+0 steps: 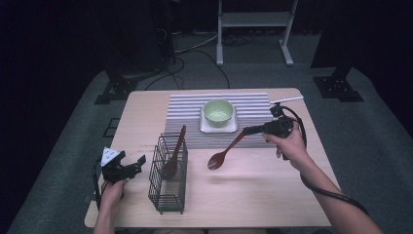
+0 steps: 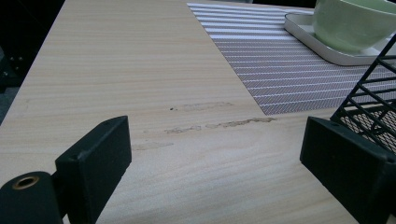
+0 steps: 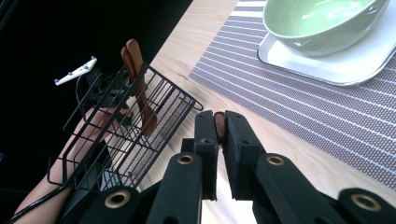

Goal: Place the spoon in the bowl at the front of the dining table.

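Nearest to us in the high view, our left hand (image 1: 113,191) holds the left tool (image 1: 130,166) low over the front left part of the table (image 1: 243,195), with a grey three-cornered plate on top of it. From the left gripper view we see its two black jaws standing wide apart with nothing between them, bare pale wood under them and a few faint smudges on the grain ahead.

Just beside that tool, toward the middle of the table, stands a black wire basket (image 1: 168,173), upright, with a brown wooden utensil (image 1: 174,153) leaning inside it, handle sticking up out of the top. The right gripper view shows the same basket (image 3: 135,126) with what looks like two reddish-brown handles (image 3: 135,74) rising from it, though we cannot tell for sure how many pieces are in there.

Our right hand (image 1: 287,144) holds the right tool (image 1: 249,130) above the table's right half. Its jaws are closed on the handle end of a dark brown wooden spoon (image 1: 225,151); the spoon slopes down and to the left, its bowl hanging clear above the wood between the basket and our right hand. In the right gripper view a sliver of the brown handle (image 3: 219,126) is pinched between the two jaws.

Farther back lies a grey striped placemat (image 1: 190,117), and on it a white square plate (image 1: 208,127) carrying a pale green bowl (image 1: 218,112).
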Demonstrator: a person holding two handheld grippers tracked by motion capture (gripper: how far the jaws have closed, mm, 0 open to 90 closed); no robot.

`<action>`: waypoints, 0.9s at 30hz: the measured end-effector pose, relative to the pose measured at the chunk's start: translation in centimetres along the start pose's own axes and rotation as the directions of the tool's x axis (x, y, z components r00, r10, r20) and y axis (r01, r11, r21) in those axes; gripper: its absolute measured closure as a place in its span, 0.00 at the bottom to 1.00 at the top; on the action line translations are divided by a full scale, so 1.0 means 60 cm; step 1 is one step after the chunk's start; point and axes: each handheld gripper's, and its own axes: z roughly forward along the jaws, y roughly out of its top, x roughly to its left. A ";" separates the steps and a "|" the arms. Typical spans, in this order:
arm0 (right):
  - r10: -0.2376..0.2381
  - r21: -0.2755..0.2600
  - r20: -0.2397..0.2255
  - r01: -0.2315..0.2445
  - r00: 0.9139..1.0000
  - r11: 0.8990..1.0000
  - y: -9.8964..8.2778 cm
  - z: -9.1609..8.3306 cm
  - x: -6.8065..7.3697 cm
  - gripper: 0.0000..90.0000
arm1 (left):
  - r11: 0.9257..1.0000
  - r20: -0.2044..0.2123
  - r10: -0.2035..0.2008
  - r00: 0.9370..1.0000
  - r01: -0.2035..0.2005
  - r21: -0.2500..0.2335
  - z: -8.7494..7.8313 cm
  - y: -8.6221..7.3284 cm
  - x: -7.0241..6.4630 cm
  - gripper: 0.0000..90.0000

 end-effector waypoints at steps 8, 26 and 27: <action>-0.003 -0.007 0.007 0.003 1.000 1.000 0.008 0.003 0.001 0.92 | 1.000 0.001 -0.002 1.000 0.002 -0.002 0.000 0.000 0.000 0.09; 0.004 -0.013 0.016 -0.004 1.000 1.000 0.018 0.013 -0.004 0.92 | 1.000 0.002 -0.002 1.000 0.002 -0.002 0.000 0.000 0.000 0.09; 0.004 -0.014 0.016 -0.004 1.000 1.000 0.019 0.013 -0.005 0.92 | 1.000 0.002 -0.002 1.000 0.002 -0.002 0.000 0.000 0.000 0.09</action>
